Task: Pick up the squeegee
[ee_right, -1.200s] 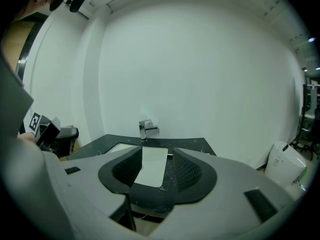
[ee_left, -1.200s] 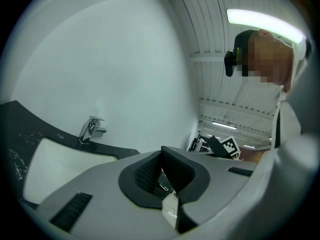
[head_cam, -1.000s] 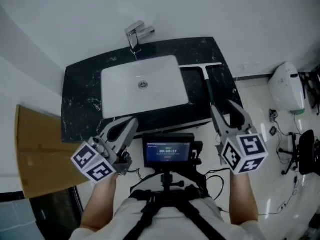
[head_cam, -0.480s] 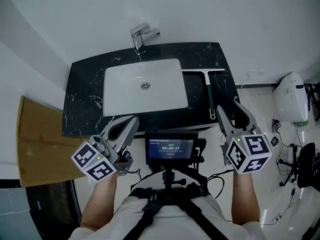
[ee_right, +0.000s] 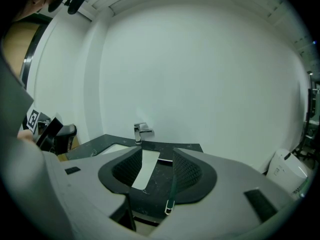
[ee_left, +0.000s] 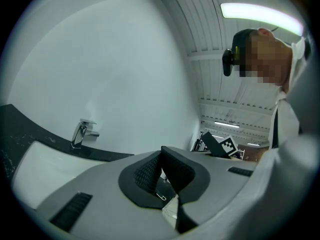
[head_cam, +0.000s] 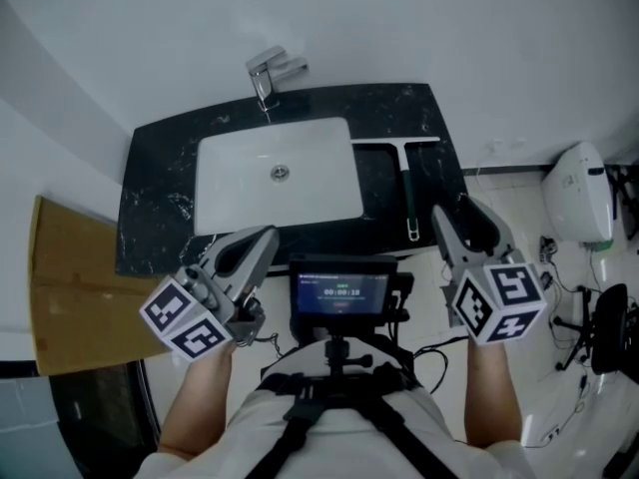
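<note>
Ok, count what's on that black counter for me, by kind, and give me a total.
squeegee: 1
tap: 1
sink: 1
Total: 3

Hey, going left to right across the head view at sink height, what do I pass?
cardboard sheet → sink basin → squeegee → white rounded object
</note>
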